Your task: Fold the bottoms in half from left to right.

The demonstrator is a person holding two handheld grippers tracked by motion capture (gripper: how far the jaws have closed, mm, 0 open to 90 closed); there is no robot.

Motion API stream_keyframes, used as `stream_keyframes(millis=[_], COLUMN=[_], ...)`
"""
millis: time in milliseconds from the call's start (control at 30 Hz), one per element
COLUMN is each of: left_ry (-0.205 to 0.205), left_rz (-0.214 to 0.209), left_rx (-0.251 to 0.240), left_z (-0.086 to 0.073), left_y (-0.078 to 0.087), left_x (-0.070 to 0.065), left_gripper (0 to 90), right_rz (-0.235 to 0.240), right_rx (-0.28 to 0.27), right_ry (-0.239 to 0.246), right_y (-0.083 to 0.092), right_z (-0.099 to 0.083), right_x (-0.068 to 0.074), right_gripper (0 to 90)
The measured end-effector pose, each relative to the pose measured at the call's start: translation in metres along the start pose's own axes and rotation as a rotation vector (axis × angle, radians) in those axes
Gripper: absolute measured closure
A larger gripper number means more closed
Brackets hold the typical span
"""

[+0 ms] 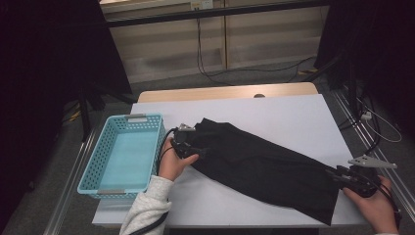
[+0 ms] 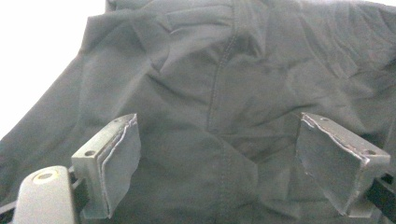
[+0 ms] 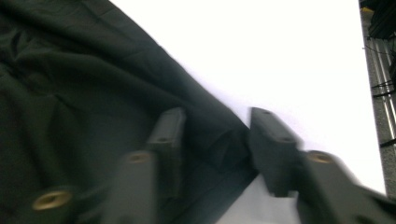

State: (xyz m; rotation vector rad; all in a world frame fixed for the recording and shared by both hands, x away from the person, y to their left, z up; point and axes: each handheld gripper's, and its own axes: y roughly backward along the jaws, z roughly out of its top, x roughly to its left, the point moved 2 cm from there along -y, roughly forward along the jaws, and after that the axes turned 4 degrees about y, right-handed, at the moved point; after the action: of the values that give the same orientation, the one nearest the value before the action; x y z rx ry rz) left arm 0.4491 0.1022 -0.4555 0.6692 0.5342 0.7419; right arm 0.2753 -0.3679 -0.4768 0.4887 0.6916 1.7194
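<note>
Jaws of left gripper (image 2: pixel 217 163) wide over black garment (image 2: pixel 224 93); right gripper (image 3: pixel 215 144) jaws part-open, hem between.

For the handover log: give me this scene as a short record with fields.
Surface: white table
Garment: black cloth, spread slantwise across the table
Container: blue basket, left of the cloth, nothing in it
Left gripper: jaws wide apart over the cloth's near-basket end
Right gripper: jaws astride the cloth's far corner, not yet pressing on it
</note>
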Motion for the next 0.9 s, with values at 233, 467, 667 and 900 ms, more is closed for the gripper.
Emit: stream_keyframes(millis=[233,467,667,900], left_ry=[0.006,0.016,0.049,0.097], left_rz=[0.01,0.046,0.062,0.084], left_rx=[-0.017,-0.014,-0.037,-0.043], left_z=[0.001,-0.001,0.005,0.013], left_y=[0.004,0.002,0.005,0.005], left_x=[0.003,0.012,0.022,0.035], left_gripper=[14.9,14.3,15.5,17.9], right_rz=[0.033,0.043,0.053,0.066], right_rx=[0.008,-0.01,-0.076,-0.115], right_ry=[0.025,0.023,0.009,0.029], right_y=[0.006,0.017,0.02,0.019], right_z=[0.001,-0.001,0.01,0.02], right_x=[0.0,-0.009,0.0,0.012], right_gripper=[88.8,84.9,57.3,38.6])
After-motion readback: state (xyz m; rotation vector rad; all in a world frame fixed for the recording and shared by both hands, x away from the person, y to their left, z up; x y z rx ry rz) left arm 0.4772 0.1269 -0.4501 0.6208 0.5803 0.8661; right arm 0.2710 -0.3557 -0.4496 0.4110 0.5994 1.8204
